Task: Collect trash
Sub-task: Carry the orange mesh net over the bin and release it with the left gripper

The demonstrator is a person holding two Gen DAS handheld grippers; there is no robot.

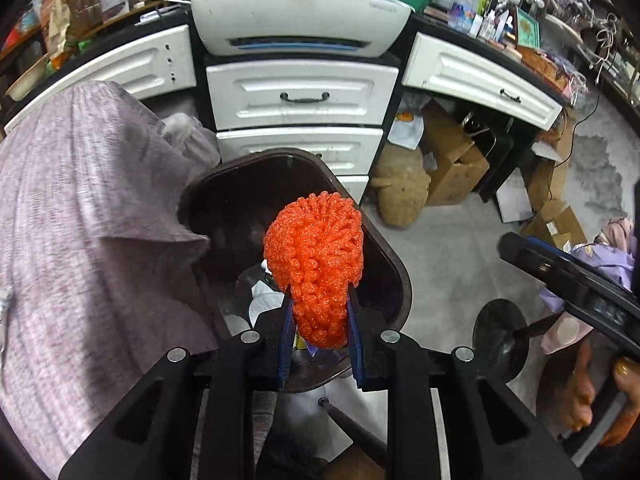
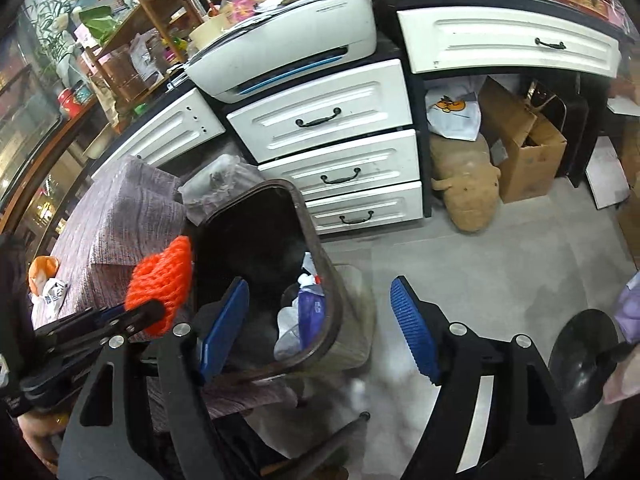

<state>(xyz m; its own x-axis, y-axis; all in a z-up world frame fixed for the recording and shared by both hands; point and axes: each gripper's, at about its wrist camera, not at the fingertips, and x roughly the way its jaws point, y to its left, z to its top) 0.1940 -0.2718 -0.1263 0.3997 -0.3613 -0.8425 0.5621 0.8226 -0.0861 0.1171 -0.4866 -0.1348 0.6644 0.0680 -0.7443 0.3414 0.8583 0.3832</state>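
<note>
An orange foam net (image 1: 314,256) is pinched at its lower end between the blue pads of my left gripper (image 1: 320,288), which is shut on it. It hangs over the mouth of a dark brown bin (image 1: 396,264). From the right wrist view the net (image 2: 160,284) and the left gripper (image 2: 132,312) sit just left of the bin (image 2: 316,248), where paper and plastic trash (image 2: 300,304) lies inside. My right gripper (image 2: 318,283) stands wide open with nothing held, above the bin's near right side and the floor. It also shows as a dark bar, the right gripper (image 1: 560,276).
A table under purple cloth (image 2: 112,216) stands left of the bin, with an orange peel (image 2: 42,270) and a crumpled wrapper (image 2: 54,292) on it. White drawers (image 2: 340,168) and a printer (image 2: 288,40) are behind. Cardboard boxes (image 2: 524,148) and a tan plush toy (image 2: 468,192) lie under the desk.
</note>
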